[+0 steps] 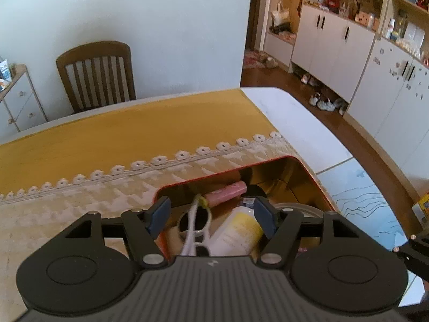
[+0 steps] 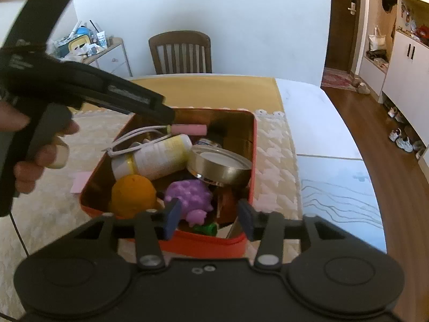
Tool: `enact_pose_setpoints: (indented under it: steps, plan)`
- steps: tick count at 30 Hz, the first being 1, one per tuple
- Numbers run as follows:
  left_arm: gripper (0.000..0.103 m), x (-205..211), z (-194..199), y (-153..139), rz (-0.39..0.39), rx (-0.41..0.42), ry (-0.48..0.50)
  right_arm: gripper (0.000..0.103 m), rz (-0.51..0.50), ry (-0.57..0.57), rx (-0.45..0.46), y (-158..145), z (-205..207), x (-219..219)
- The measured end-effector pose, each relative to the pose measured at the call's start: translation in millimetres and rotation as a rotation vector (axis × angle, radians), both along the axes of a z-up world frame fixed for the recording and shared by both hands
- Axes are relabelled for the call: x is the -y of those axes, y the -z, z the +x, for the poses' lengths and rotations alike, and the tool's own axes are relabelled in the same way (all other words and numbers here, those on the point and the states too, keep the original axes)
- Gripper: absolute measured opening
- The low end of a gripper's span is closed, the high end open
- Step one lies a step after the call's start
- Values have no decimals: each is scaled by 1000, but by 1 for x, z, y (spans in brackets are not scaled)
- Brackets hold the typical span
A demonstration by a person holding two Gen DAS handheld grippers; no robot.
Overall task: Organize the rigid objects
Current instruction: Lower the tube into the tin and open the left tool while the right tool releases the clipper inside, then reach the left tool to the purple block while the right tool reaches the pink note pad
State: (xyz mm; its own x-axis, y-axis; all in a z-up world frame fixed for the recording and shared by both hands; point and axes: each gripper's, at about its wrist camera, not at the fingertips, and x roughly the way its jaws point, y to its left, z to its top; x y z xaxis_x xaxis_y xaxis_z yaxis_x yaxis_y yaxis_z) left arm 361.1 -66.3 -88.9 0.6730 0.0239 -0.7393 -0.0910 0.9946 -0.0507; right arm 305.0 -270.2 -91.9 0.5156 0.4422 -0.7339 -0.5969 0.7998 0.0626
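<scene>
We see both grippers with fingers wide, empty – left gripper (image 1: 211,216), right gripper (image 2: 209,218) – over the crowded red metal tin (image 2: 250,161) on the worktop; tilted silver round lid (image 2: 218,167) may slide – a bump could spill it.

Your tongs (image 2: 209,221) are matte black plastic with blue pads (image 2: 173,220), silver pivot screws, and a ribbed housing.
</scene>
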Motion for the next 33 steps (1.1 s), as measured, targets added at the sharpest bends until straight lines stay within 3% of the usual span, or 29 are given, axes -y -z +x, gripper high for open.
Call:
enact_pose_setpoints:
  steps: [5,8,14,18,28,33]
  plan:
    - [69,-21,-24,-13,-17,37,-10,59,1,11,21,-6,-6,-2]
    - [78,-34,-38,-18,-8,61,-5,66,7,29,30,-9,-11,-3]
    - [81,-58,-64,-21,8,101,33,82,13,74,56,-17,-31,-17]
    - [83,-75,-76,-20,8,122,59,101,29,122,84,-21,-49,-34]
    - [83,-117,-88,-4,-6,113,177,103,57,158,108,-20,-93,-90]
    - [83,-138,-80,11,-53,60,252,103,42,111,111,-14,-109,-126]
